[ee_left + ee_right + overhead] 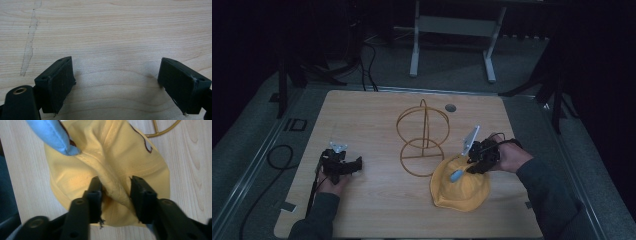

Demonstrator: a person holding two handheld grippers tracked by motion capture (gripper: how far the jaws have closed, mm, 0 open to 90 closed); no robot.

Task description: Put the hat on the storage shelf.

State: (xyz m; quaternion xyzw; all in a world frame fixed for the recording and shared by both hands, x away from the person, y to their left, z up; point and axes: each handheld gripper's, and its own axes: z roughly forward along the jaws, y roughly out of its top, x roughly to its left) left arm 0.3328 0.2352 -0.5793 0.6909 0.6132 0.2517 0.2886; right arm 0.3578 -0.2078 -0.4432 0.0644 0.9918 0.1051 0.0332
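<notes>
A yellow cloth hat (pixel 460 187) with a light blue piece (pixel 456 175) on it lies on the wooden table (pixel 377 115) at the front right. My right gripper (pixel 473 167) is down on the hat's near-right side. In the right gripper view its jaws (pixel 115 182) pinch a raised fold of the yellow hat (pixel 110 157), and the blue piece (pixel 52 135) shows at the upper left. My left gripper (pixel 352 165) rests at the front left, far from the hat. It is open (pixel 116 67) over bare wood with nothing between its jaws.
A gold wire stand (pixel 424 135), made of two rings and an upright hoop, rises just left of and behind the hat; its base ring (pixel 165 128) lies close to the hat's far edge. A small round hole (pixel 450 107) sits near the table's back edge.
</notes>
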